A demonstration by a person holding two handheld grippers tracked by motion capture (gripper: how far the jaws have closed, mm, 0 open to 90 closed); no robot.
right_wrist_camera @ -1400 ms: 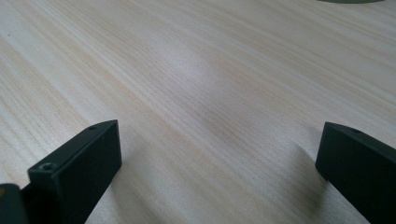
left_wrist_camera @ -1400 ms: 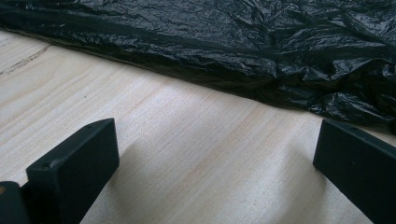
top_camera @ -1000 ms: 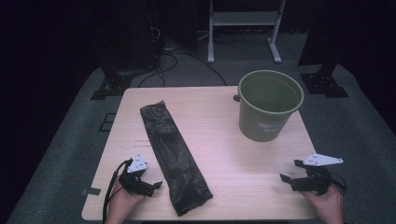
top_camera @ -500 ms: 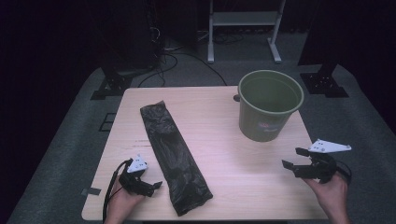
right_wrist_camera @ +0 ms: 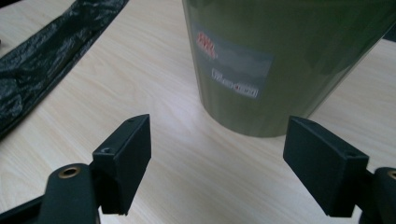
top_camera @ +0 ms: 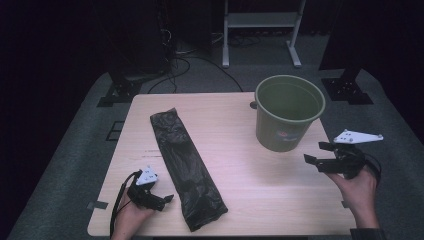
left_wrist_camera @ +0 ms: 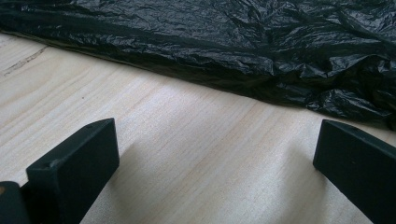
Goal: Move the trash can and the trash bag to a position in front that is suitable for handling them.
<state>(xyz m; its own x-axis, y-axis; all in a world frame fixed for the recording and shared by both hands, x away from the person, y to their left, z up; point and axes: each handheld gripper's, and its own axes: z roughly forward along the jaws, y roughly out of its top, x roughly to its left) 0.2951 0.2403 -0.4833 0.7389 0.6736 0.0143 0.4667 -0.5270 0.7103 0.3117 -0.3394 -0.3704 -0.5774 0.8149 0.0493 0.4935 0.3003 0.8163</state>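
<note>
A folded black plastic bag lies lengthwise on the left half of the wooden table; its crinkled edge runs across the left gripper view. My left gripper rests on the table just left of the bag's near end, open, nothing between its jaws. A green bucket stands upright at the back right, with a label on its side. My right gripper is held above the table's right edge, just in front of the bucket, open and empty.
Beyond the table is grey carpet with stand feet and cables. A white frame stands behind the table. Bare tabletop lies between the bag and the bucket.
My right gripper has lifted off the table and moved up and toward the bucket. The left gripper, bag and bucket have stayed put.
</note>
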